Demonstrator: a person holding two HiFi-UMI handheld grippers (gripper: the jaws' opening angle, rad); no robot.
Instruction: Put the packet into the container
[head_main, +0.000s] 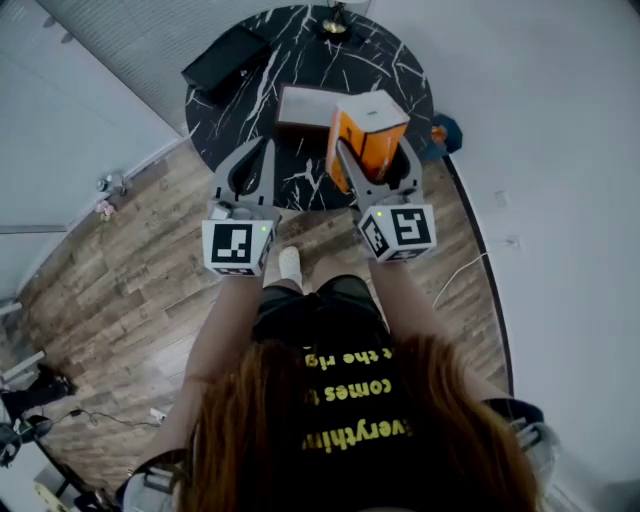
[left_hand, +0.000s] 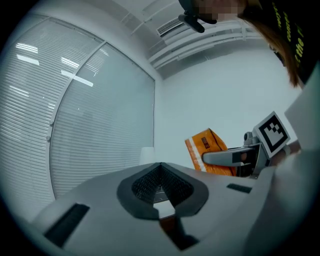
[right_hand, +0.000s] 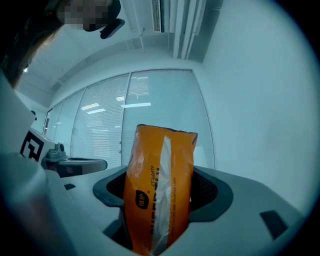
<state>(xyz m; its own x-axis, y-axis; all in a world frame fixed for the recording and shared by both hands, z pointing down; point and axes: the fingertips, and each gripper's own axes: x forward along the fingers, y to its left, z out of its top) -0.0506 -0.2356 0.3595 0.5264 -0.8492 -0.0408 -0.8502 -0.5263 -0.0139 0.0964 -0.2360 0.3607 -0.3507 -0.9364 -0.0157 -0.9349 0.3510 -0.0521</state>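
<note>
My right gripper (head_main: 372, 150) is shut on an orange packet (head_main: 368, 135) and holds it upright above the near right part of the round black marble table (head_main: 310, 175). In the right gripper view the packet (right_hand: 160, 175) stands between the jaws of that gripper (right_hand: 163, 191), its white seam facing the camera. The container (head_main: 303, 105), a box with a pale top, sits on the table just left of and beyond the packet. My left gripper (head_main: 265, 145) is shut and empty, pointing up beside the right one. In its own view the left gripper (left_hand: 161, 187) sees the packet (left_hand: 206, 145) to its right.
A flat black case (head_main: 228, 58) lies at the table's far left. A small gold object (head_main: 335, 25) stands at the far edge. A blue and orange item (head_main: 445, 130) lies on the floor right of the table. Wood flooring (head_main: 120, 280) surrounds the table.
</note>
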